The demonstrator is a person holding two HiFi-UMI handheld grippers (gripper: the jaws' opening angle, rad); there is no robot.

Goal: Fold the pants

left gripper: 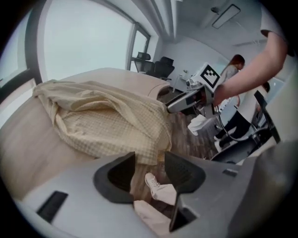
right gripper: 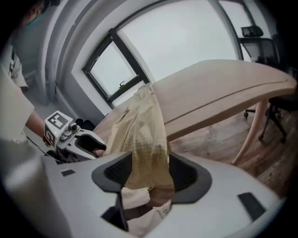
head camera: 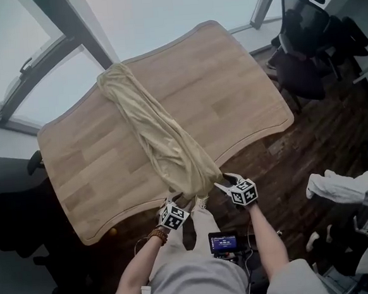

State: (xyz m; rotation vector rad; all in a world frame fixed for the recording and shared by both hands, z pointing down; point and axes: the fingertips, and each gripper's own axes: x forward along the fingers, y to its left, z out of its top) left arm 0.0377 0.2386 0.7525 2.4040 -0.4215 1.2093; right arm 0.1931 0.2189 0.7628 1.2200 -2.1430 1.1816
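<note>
Your lap (head camera: 194, 282) fills the bottom of the head view, and just beyond it both tools meet the near edge of the wooden surface (head camera: 243, 88). Beige pants (head camera: 153, 123) lie bunched into one long band that runs diagonally across the surface, from the far left corner toward you. The near end is draped over the edge and hangs between your two hands. Your right tongs (head camera: 223, 181) stand wide apart with that hanging end between the pads. In the right gripper view the cloth drops through the gap, and it looks loose rather than pinched. Your left tongs (head camera: 177, 199) are released too, and empty. In the left gripper view the hem hangs just beyond the tips, and only your shoe (left gripper: 151, 181) shows through the gap. The long axis of the pants therefore points away from you and to the left. Its free end lies nearest the right tongs, with the left tongs just beside it. The next grasp likely depends on both tongs taking that near end side by side, and the right is the better placed of the two.
</note>
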